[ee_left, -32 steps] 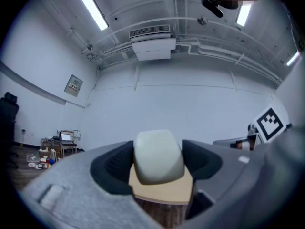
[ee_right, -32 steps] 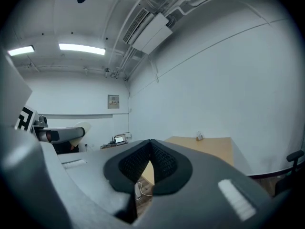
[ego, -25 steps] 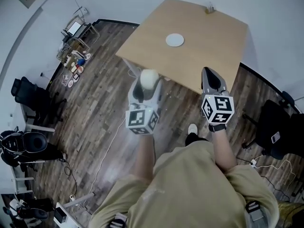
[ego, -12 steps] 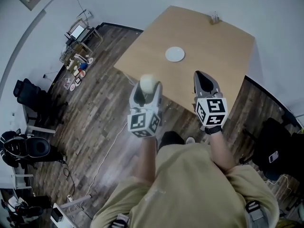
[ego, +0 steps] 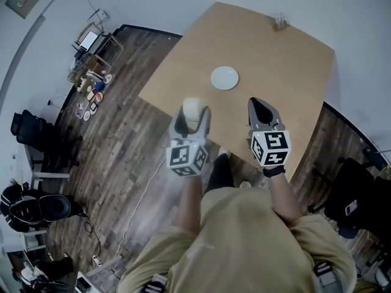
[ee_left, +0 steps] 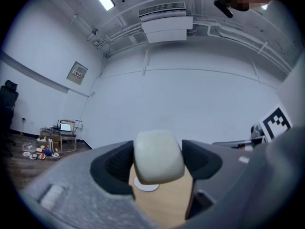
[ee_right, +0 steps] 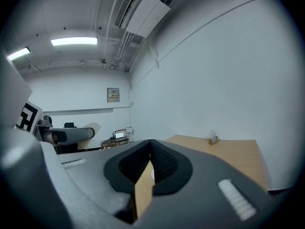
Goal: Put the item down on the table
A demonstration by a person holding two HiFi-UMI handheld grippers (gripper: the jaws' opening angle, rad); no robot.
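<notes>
My left gripper (ego: 193, 111) is shut on a pale, cream-white rounded item (ego: 193, 108), held above the near edge of the wooden table (ego: 269, 60). In the left gripper view the item (ee_left: 158, 156) fills the gap between the two dark pads. My right gripper (ego: 261, 107) hangs beside it to the right, over the table's near edge, its jaws closed together with nothing in them. In the right gripper view the jaws (ee_right: 151, 162) meet at the tips. A small white plate (ego: 225, 77) lies on the table beyond both grippers.
A small holder (ego: 281, 22) stands at the table's far edge by the wall. Dark wooden floor surrounds the table. Chairs (ego: 30, 130) and a cluttered cart (ego: 91, 41) stand at the left, and a dark chair (ego: 354, 206) at the right.
Both grippers have come forward from over the floor to the table's near edge. The left one still holds the item, and the right one stays closed.
</notes>
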